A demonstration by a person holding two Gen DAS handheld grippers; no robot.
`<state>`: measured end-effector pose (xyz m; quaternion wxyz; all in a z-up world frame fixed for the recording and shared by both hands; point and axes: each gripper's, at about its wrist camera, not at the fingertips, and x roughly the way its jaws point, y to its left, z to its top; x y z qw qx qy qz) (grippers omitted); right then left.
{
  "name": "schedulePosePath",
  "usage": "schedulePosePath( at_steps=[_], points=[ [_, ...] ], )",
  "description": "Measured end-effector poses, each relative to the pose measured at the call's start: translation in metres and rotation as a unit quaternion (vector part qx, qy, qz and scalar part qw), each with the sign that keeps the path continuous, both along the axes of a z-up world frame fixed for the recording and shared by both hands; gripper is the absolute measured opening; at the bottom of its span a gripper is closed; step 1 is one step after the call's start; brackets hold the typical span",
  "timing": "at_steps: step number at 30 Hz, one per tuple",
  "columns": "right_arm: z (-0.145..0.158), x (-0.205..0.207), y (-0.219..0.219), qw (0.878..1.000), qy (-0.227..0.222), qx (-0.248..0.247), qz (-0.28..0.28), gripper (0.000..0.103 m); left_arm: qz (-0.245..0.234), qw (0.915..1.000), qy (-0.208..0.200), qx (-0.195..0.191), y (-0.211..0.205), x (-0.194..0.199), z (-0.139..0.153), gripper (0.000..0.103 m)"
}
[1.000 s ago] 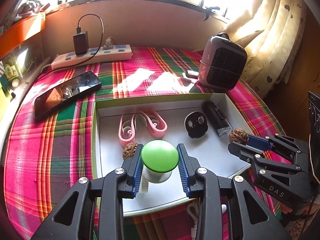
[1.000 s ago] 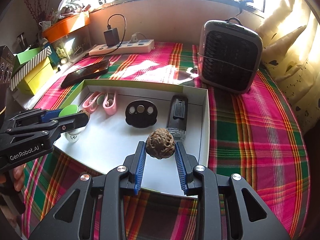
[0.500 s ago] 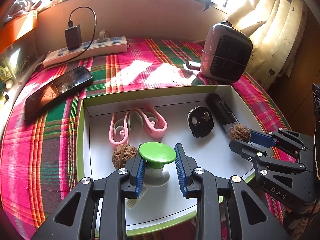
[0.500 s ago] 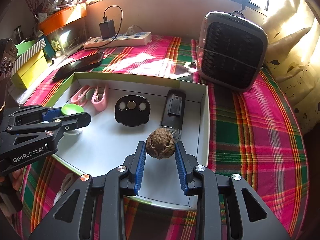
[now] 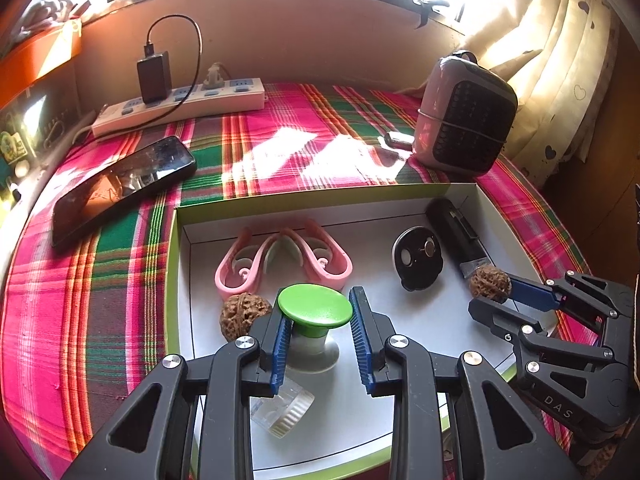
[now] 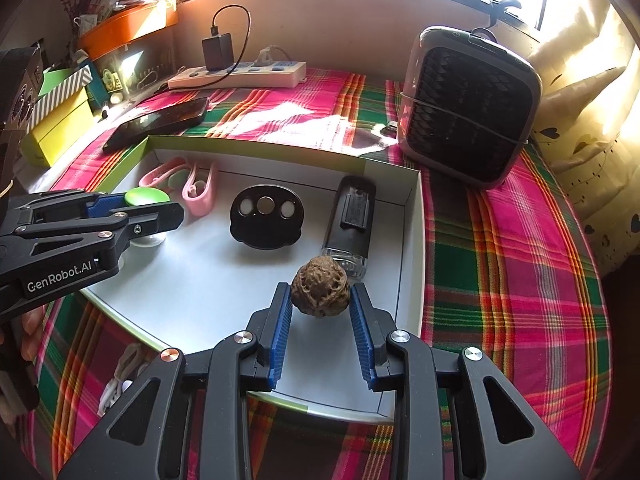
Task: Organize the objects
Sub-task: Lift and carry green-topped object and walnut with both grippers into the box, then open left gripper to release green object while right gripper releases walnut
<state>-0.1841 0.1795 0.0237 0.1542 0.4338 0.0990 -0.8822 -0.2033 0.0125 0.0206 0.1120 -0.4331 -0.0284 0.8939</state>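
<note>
**Desk:** Green first. What is that item?

**Operator:** Green-capped bottle, upright in the white box, near its front left. My left gripper has its blue fingers closed against the rim of the cap, one on each side. A clear ribbed lid lies on the box floor just below that gripper.

**Desk:** Next item, right side.

**Operator:** Walnut, brown and wrinkled, clamped between the fingers of my right gripper; narrow opening, both pads on the shell. It sits over the box floor near the right wall, just in front of the black flashlight.

**Desk:** Rest of the box?

**Operator:** Second walnut, loose on the floor, just left of the green cap. Pink clips, a pair, toward the back left. Black round disc with three small circles, centre back, between the clips and the flashlight.

**Desk:** Outside the box?

**Operator:** Plaid cloth, pink and green, covers the tabletop. Smartphone face up, back left of the box. White power strip with a black charger plugged in, along the wall. Small fan heater at the back right. I cannot tell what the white item on the cloth by the box's front edge is.
</note>
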Motion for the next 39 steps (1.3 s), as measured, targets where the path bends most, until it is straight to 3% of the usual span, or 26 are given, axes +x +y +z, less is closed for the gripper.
schedulePosePath(
  at_steps=[28,39],
  points=[
    [0.0012,0.002,0.0008,1.0,0.009,0.01,-0.006,0.032,-0.002,0.9998,-0.006,-0.02,0.0025,-0.0004,-0.0044,0.028],
    [0.0023,0.0022,0.0021,1.0,0.011,0.005,-0.007,0.039,-0.007,0.9999,-0.009,-0.01,0.0048,0.0017,-0.0038,0.037]
  ],
)
